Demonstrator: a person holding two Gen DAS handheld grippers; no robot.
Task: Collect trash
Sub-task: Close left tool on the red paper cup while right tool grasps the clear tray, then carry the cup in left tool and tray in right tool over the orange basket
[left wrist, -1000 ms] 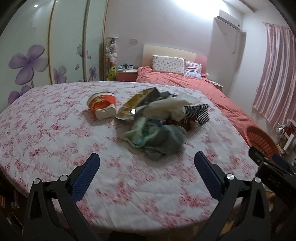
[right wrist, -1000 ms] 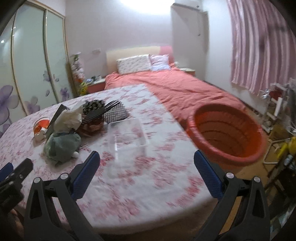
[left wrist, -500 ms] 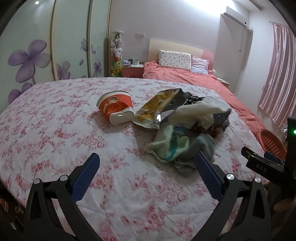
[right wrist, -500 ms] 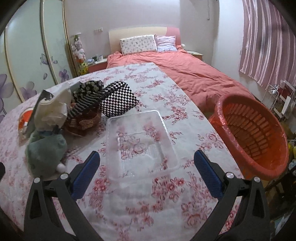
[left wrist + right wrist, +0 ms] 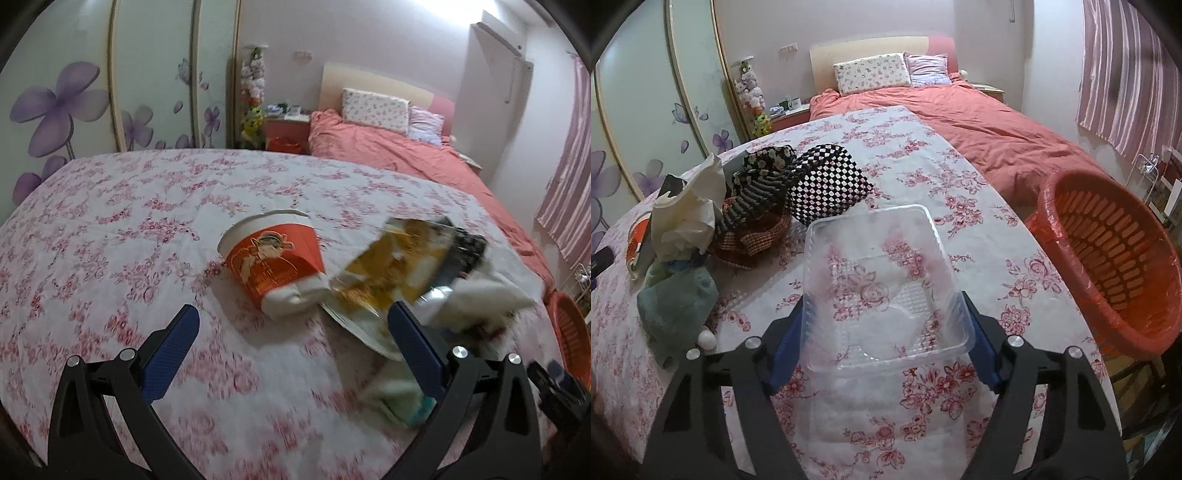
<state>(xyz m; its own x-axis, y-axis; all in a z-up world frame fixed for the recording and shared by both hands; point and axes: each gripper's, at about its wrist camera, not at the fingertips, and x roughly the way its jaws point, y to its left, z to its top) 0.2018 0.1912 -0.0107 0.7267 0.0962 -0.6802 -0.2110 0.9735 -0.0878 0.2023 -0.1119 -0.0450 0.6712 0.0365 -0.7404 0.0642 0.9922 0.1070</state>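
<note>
A clear plastic tray (image 5: 882, 280) lies on the floral table. My right gripper (image 5: 882, 341) is open with its blue pads on either side of the tray's near end. An orange basket (image 5: 1115, 258) lined with red plastic stands off the table's right edge. A red and white paper cup (image 5: 275, 262) lies on its side, with a yellow snack bag (image 5: 391, 269) just right of it. My left gripper (image 5: 291, 338) is open and empty, just short of the cup. Crumpled white paper (image 5: 690, 210) lies in the pile.
A pile of cloths sits left of the tray: a checkered one (image 5: 827, 184), striped and green ones (image 5: 677, 306). A small white ball (image 5: 708, 338) lies by the green cloth. A red bed (image 5: 960, 118) stands behind the table, wardrobe doors (image 5: 74, 92) at left.
My right gripper has moved forward until its pads flank the tray, and its jaws have narrowed. My left gripper has moved forward and left toward the cup.
</note>
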